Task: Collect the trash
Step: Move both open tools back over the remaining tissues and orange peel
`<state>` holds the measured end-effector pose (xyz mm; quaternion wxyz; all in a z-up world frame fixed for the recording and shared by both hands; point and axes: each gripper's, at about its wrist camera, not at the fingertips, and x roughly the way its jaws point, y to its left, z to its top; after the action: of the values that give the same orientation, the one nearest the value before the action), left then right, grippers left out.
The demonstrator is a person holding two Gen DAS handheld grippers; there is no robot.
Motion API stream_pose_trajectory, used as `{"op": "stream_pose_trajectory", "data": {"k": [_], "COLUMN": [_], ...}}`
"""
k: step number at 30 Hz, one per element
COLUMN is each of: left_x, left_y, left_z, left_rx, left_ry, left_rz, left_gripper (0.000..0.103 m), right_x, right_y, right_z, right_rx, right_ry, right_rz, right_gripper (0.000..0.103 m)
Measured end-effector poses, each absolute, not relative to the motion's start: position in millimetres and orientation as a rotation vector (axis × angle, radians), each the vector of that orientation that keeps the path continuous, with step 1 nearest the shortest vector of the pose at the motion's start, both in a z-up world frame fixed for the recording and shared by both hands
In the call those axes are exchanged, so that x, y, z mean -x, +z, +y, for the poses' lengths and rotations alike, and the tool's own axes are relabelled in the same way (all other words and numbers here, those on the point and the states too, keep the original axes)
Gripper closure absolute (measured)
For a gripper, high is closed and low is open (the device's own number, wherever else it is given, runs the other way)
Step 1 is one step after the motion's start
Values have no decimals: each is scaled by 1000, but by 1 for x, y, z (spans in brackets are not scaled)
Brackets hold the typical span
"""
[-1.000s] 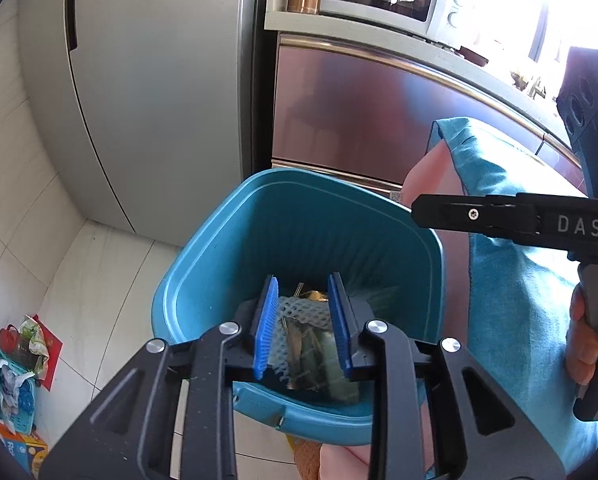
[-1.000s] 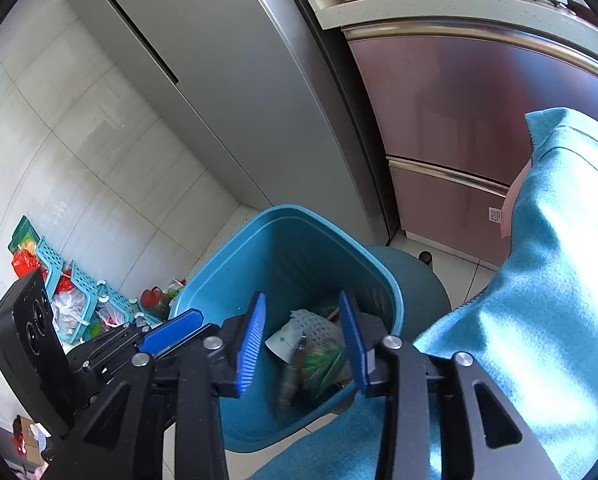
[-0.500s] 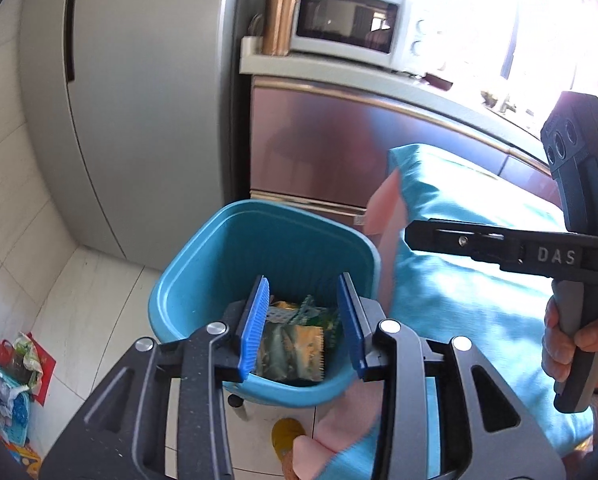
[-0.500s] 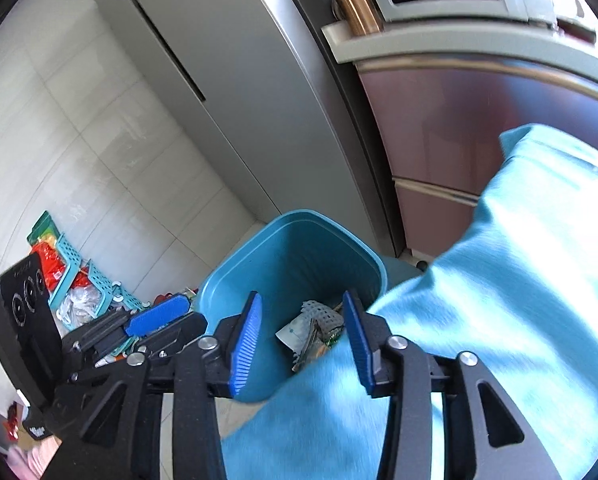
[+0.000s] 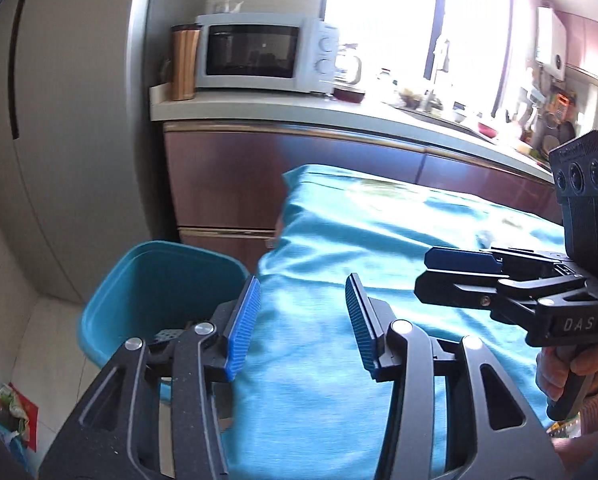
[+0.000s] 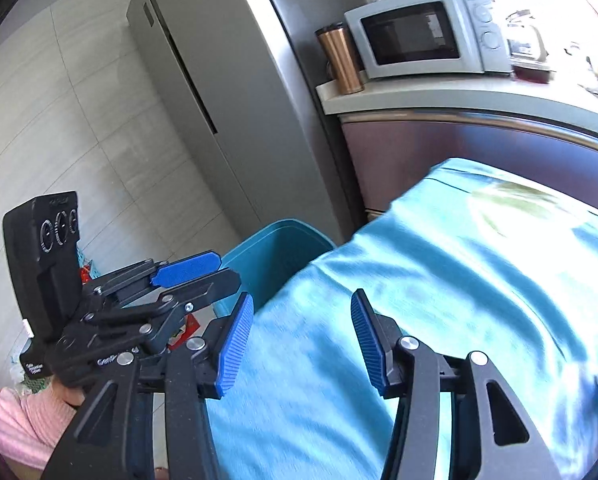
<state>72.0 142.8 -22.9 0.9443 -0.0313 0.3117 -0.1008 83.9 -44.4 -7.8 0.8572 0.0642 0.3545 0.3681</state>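
A blue plastic bin (image 5: pixel 155 280) stands on the floor beside the table; only a scrap of its trash shows at its near edge. It also shows in the right wrist view (image 6: pixel 275 256). My left gripper (image 5: pixel 303 320) is open and empty, above the table's left edge next to the bin. My right gripper (image 6: pixel 303 340) is open and empty over the turquoise tablecloth (image 6: pixel 439 300). The right gripper also shows at the right of the left wrist view (image 5: pixel 463 266). The left gripper also shows in the right wrist view (image 6: pixel 187 270).
A grey fridge (image 5: pixel 71 120) stands behind the bin. A counter (image 5: pixel 299 112) carries a white microwave (image 5: pixel 259 54) and a copper tumbler (image 5: pixel 183 64). Red-brown cabinet fronts (image 5: pixel 227 176) lie below. Packets lie on the floor at the left (image 5: pixel 7 408).
Both grippers have risen and swung right, away from above the bin and over the tablecloth. Both jaws have opened wider. The trash in the bin has dropped out of sight.
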Motion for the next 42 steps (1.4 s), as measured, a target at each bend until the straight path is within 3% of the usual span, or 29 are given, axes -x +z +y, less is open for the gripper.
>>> {"op": "stream_pose_trajectory", "data": {"k": [27, 42], "left_x": [-104, -111], "left_y": [-42, -55], "left_z": [-49, -145], "left_rx": [-48, -77], "left_ry": [-599, -812], "left_rz": [739, 827], "left_gripper": [58, 58], "right_x": [-26, -33], "right_y": [-41, -81], "right_z": [-293, -357], "right_rx": [-359, -490], "right_ry": [215, 55], "right_rz": [689, 770], "right_gripper": [54, 54]}}
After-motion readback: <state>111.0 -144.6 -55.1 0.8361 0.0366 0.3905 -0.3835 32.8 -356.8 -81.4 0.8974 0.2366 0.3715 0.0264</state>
